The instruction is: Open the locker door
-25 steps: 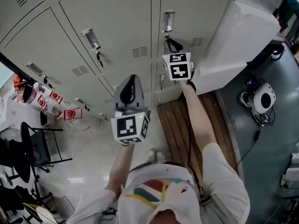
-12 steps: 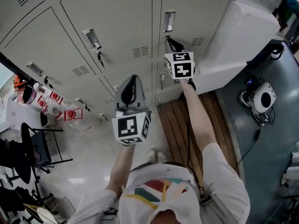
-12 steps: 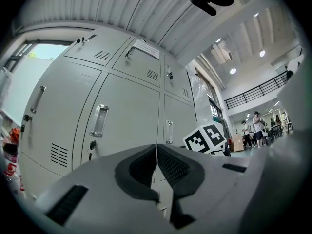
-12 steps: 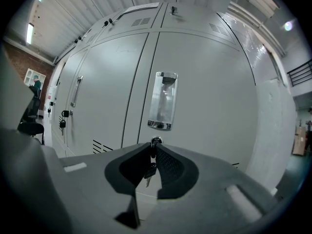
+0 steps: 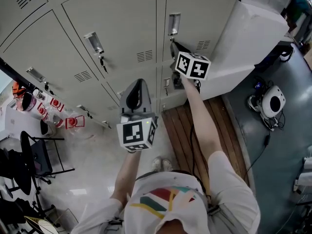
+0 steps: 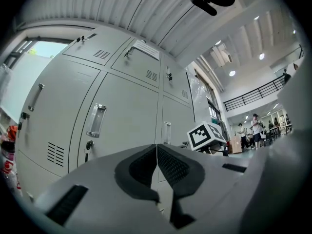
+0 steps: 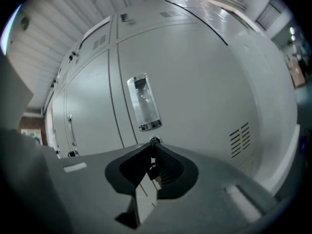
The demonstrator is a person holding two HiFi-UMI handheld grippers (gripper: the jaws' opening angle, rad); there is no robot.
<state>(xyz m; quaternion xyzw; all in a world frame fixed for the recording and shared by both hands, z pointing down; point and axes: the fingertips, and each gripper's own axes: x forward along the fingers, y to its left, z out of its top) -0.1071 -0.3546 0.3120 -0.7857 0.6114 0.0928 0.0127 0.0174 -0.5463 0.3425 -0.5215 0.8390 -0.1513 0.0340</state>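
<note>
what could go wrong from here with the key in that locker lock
The right hand-held gripper, whose jaws have just been closing, pinches a small dark key under the lock only near its tips; the key may slip as it turns. The left hand-held gripper, shut and empty, hangs before the lockers and might hinder the door swinging out.

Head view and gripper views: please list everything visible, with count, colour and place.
Lockers: one bank, pale grey, across the head view's top.
Handle: one, chrome, on a locker door, above the lock.
Key: one, small, colour unclear, at that lock.
Wooden platform: one, brown, at the lockers' foot.
Chair: one, black, far left.
Round device: one, white, floor at right.
Left gripper: one, grey, jaws together, empty, short of the lockers.
Right gripper: one, grey, jaws have just been closing, gripping the key.
</note>
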